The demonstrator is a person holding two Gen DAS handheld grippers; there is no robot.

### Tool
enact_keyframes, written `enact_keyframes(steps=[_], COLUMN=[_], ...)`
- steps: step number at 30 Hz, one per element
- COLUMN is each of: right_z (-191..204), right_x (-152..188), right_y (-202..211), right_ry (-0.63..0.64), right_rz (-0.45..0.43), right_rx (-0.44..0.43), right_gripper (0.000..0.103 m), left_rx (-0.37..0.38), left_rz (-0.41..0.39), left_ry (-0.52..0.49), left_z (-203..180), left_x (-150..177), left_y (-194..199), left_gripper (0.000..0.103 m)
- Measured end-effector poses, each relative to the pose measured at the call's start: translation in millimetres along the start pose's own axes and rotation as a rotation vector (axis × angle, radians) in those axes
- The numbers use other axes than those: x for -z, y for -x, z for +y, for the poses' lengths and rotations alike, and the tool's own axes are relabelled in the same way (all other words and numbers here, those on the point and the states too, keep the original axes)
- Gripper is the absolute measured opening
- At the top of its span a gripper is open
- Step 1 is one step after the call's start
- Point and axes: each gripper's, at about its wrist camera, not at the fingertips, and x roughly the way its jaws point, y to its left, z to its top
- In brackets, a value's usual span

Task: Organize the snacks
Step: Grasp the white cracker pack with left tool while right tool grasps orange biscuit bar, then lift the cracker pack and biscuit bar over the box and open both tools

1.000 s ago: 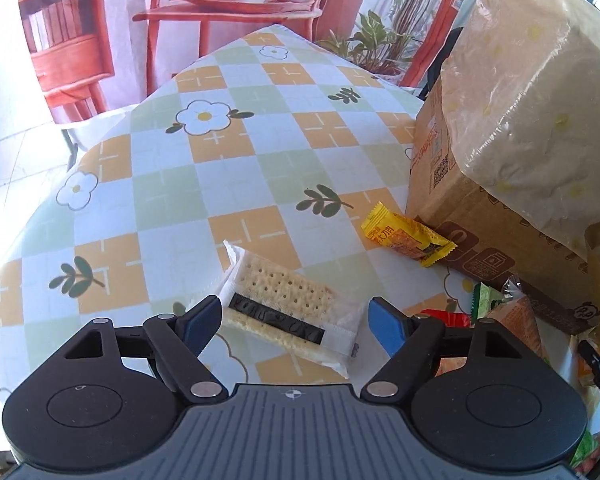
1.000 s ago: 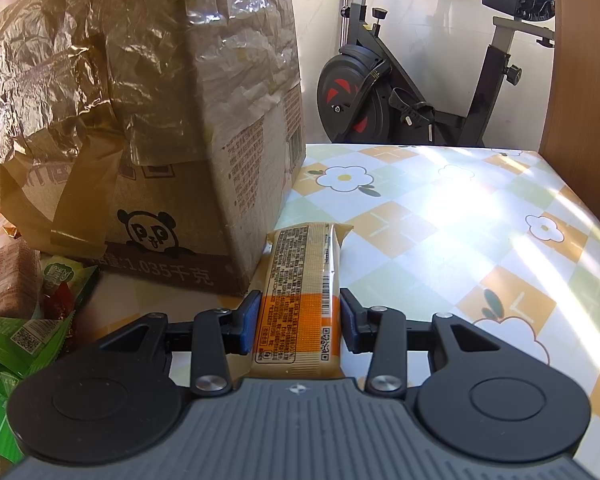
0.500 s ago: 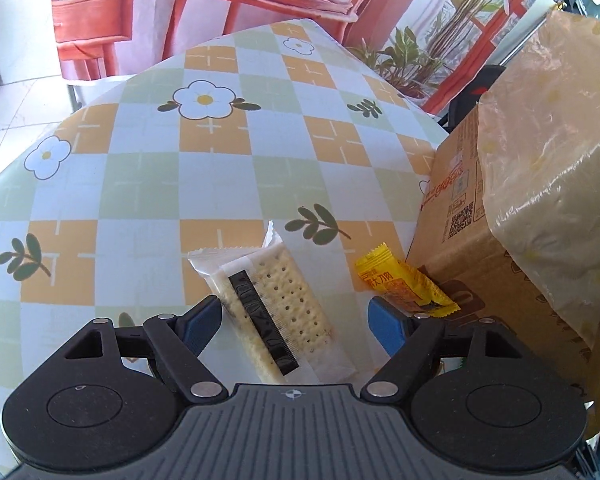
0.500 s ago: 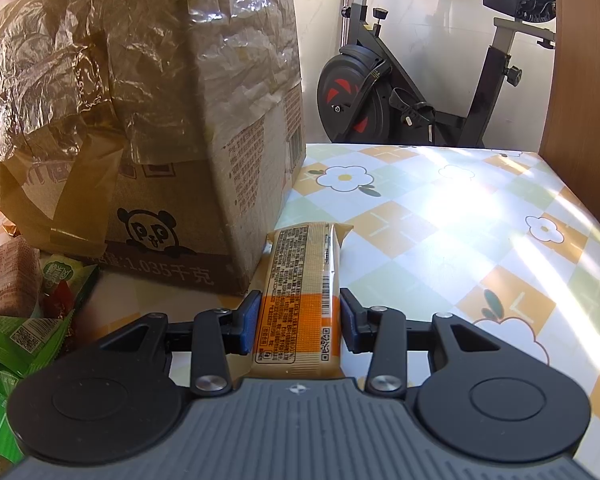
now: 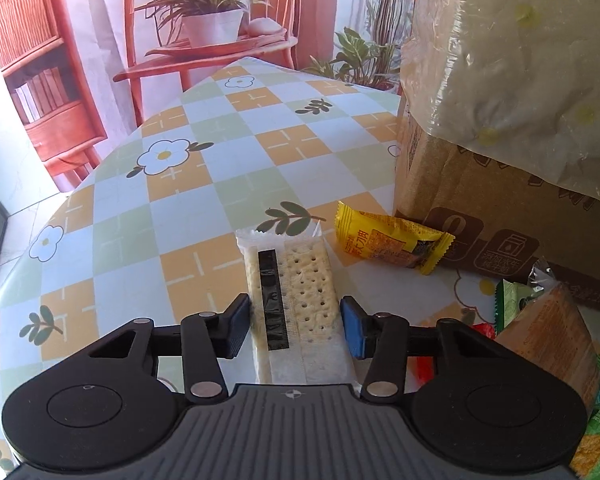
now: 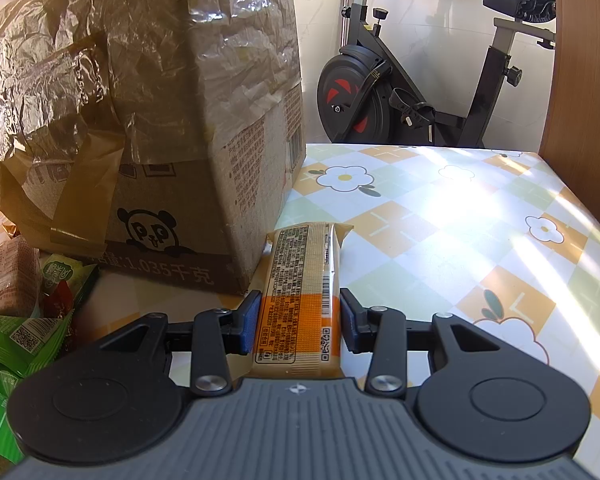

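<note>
In the left wrist view my left gripper (image 5: pixel 296 330) has closed onto a clear pack of crackers (image 5: pixel 294 304) with a black label; both pads touch its sides on the checked tablecloth (image 5: pixel 220 168). A yellow snack packet (image 5: pixel 392 242) lies just beyond, against the cardboard box (image 5: pixel 480 208). In the right wrist view my right gripper (image 6: pixel 299 326) is shut on an orange and cream snack bar (image 6: pixel 302 292), which points forward beside the corner of the box (image 6: pixel 172 184).
The tall box is draped in a plastic bag (image 5: pixel 532 60). Green, red and brown snack packs lie at its foot (image 5: pixel 540 320) and also show in the right wrist view (image 6: pixel 24 312). An exercise bike (image 6: pixel 412 80) stands beyond the table edge. A wooden panel (image 6: pixel 584 80) is at right.
My left gripper swung round, lined up with the cracker pack and narrowed its jaws onto it. The right gripper and its snack bar have not moved.
</note>
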Motion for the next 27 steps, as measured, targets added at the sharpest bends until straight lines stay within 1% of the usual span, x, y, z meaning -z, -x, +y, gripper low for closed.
enact_keyframes(steps=[4, 9, 11, 14, 17, 21, 27], right_z=[0.0, 2.0, 1.1, -1.3, -7.0, -17.2, -22.3], right_x=[0.0, -2.0, -2.5, -2.8, -6.6, -22.3, -65.2], right_y=[-0.3, 0.6, 4.8, 16.7, 34.5, 62.6, 110.8], right_ry=[0.003, 0.014, 0.007, 0.001, -0.001, -0.026, -0.026], right_rz=[0.001, 0.012, 0.018, 0.003, -0.032, -0.099, -0.244], right_rx=[0.001, 0.012, 0.011, 0.007, 0.015, 0.033, 0.035], right_gripper=[0.042, 0.041, 0.04, 0.04, 0.04, 0.04, 0.04], left_rx=[0.021, 0.038, 0.043, 0.056, 0.073, 0.108, 0.193], left_rz=[-0.033, -0.083, -0.106, -0.144, -0.186, -0.244, -0.335], left_ry=[-0.006, 0.005, 0.016, 0.011, -0.004, -0.004, 0.015], left_z=[7.7, 14.8, 16.0, 14.9, 10.5, 3.3, -5.9], left_x=[3.5, -1.6, -4.8, -10.2, -16.5, -27.7, -53.4], left_y=[12.0, 29.8, 37.4, 50.2, 63.4, 80.1, 119.7], left_gripper=[0.048, 0.048, 0.048, 0.048, 0.048, 0.048, 0.048])
